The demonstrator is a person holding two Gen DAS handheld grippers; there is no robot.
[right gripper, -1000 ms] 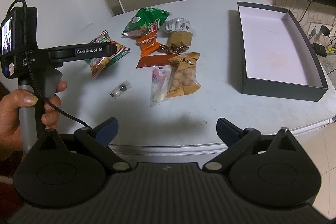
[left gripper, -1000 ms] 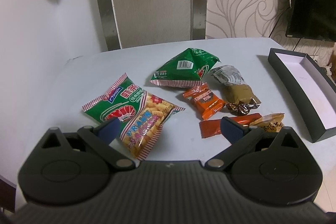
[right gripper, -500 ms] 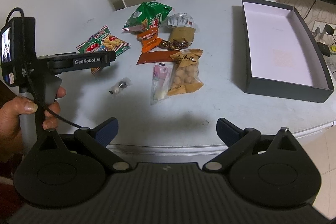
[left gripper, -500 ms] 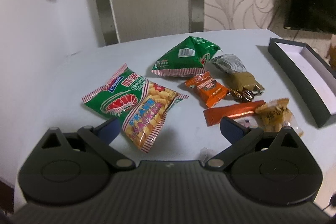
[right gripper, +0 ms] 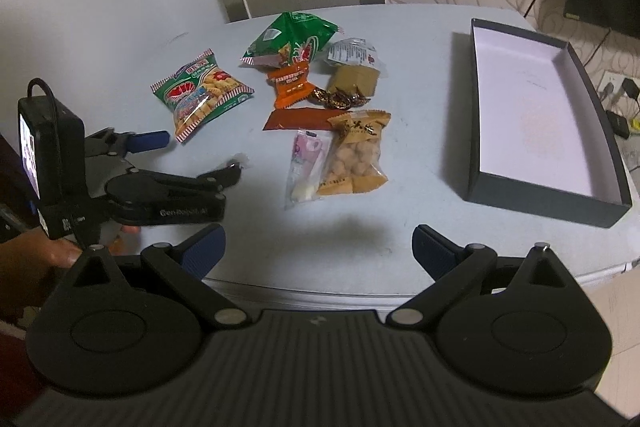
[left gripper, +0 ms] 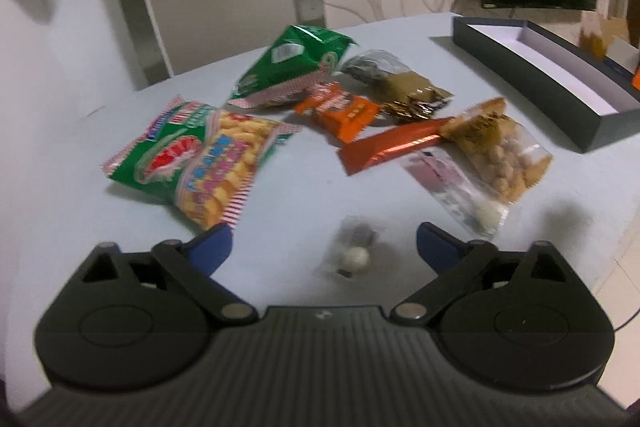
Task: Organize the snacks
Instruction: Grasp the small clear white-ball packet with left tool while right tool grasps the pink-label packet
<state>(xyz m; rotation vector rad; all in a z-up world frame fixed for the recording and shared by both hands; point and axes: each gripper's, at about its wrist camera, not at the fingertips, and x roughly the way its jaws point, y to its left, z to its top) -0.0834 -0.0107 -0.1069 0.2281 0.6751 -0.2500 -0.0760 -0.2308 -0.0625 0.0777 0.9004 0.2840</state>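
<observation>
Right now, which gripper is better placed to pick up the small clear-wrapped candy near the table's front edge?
Left. The left gripper, its jaws just closing, sits low with the small candy lying between its fingers, untouched. The right gripper hangs open at the table edge, away from it.

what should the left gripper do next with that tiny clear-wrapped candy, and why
Probably ease the left gripper a little lower and finish closing on the small clear-wrapped candy. Its jaws have just been closing but are open, the candy lies between them untouched on the table, and the dark box sits empty.
</observation>
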